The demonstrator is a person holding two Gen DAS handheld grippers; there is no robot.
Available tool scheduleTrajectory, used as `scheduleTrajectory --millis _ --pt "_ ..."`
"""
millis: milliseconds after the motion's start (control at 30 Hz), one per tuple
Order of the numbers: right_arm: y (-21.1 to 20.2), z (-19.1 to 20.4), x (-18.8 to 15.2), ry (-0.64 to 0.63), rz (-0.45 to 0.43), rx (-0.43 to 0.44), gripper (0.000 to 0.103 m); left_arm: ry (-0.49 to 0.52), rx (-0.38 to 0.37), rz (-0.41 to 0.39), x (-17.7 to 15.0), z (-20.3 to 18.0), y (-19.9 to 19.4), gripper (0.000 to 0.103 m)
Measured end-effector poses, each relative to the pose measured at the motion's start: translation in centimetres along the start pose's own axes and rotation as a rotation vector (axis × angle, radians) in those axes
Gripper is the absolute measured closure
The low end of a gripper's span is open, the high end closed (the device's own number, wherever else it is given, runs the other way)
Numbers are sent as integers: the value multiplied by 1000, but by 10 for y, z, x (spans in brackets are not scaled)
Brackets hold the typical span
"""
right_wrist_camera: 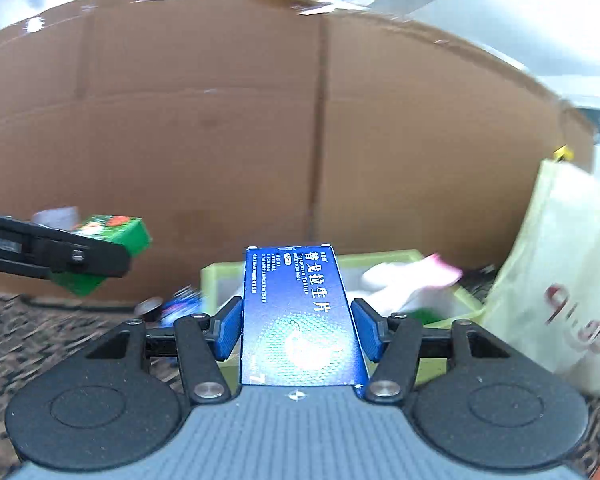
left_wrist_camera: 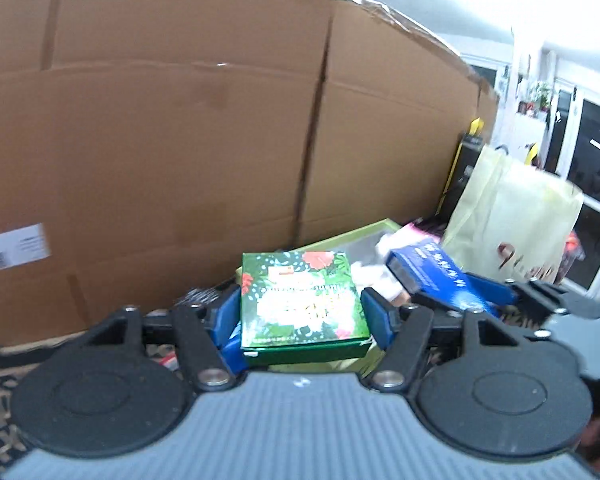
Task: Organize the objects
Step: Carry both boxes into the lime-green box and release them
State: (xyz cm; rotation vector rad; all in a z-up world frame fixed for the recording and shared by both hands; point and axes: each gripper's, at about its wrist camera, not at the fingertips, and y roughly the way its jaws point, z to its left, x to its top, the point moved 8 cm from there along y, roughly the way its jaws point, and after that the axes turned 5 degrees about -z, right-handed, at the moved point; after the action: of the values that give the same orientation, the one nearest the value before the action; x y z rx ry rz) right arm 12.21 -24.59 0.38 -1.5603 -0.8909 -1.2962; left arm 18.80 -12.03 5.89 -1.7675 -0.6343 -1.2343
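My left gripper (left_wrist_camera: 302, 312) is shut on a green box with a flower print (left_wrist_camera: 302, 300), held level between its blue pads above the floor. That same green box (right_wrist_camera: 112, 240) shows at the left of the right wrist view, clamped by the left gripper's black fingers (right_wrist_camera: 80, 260). My right gripper (right_wrist_camera: 298, 326) is shut on a blue medicine box with white lettering (right_wrist_camera: 300, 316). The blue box (left_wrist_camera: 436, 276) also appears to the right in the left wrist view. A light green tray (right_wrist_camera: 384, 258) sits below and beyond both.
A tall brown cardboard wall (left_wrist_camera: 180, 140) closes off the back. The light green tray (left_wrist_camera: 364, 232) holds white and pink cloth (right_wrist_camera: 412, 280). A pale yellow bag (right_wrist_camera: 564, 280) stands at the right. Patterned carpet (right_wrist_camera: 28, 328) covers the floor, with small items near the tray.
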Motion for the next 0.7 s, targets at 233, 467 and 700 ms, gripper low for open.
scheduleTrajectory --millis 233,467,700 --pt "57 -43 16 33 -49 -87 41 -17 2 6 22 -16 68 39" --pt "110 -48 -20 13 67 -66 32 42 71 38 -9 1 129 10" --pt "99 -56 -43 -26 55 -135 18 -15 103 68 -37 30 126 1"
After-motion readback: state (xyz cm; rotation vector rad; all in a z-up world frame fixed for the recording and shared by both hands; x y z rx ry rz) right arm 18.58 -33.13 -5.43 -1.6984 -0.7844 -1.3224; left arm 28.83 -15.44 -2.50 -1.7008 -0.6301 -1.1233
